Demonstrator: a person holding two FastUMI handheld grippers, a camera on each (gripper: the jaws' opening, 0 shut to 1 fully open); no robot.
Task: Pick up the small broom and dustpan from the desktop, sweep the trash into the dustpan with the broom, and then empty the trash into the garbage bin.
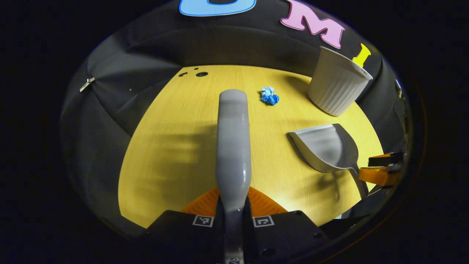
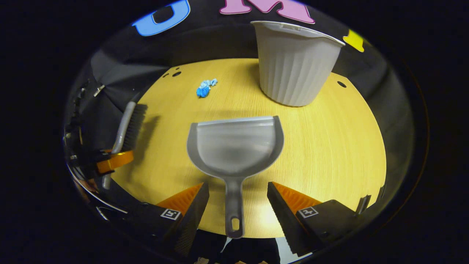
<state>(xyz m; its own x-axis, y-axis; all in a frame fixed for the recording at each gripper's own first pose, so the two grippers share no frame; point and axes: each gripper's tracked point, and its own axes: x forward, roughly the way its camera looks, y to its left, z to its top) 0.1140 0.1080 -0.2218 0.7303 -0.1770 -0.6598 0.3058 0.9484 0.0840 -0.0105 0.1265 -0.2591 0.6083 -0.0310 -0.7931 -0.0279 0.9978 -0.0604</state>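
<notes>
The left gripper (image 1: 233,205) clamps one broom (image 1: 233,146); the right gripper's (image 2: 238,200) jaws stand apart around one dustpan (image 2: 234,146); one bin (image 2: 295,62), one blue wad (image 2: 205,88) sit on the counter (image 2: 329,139).

A staged recording booth, not a home. Draped black cloth wall (image 2: 121,69) rings the yellow wood-grain tabletop (image 2: 329,139) from nine to three o'clock.

1 broom (image 1: 233,146), 1 dustpan (image 2: 234,146), 1 bin (image 2: 293,62), 1 blue paper wad (image 1: 269,96), 2 grippers.
</notes>
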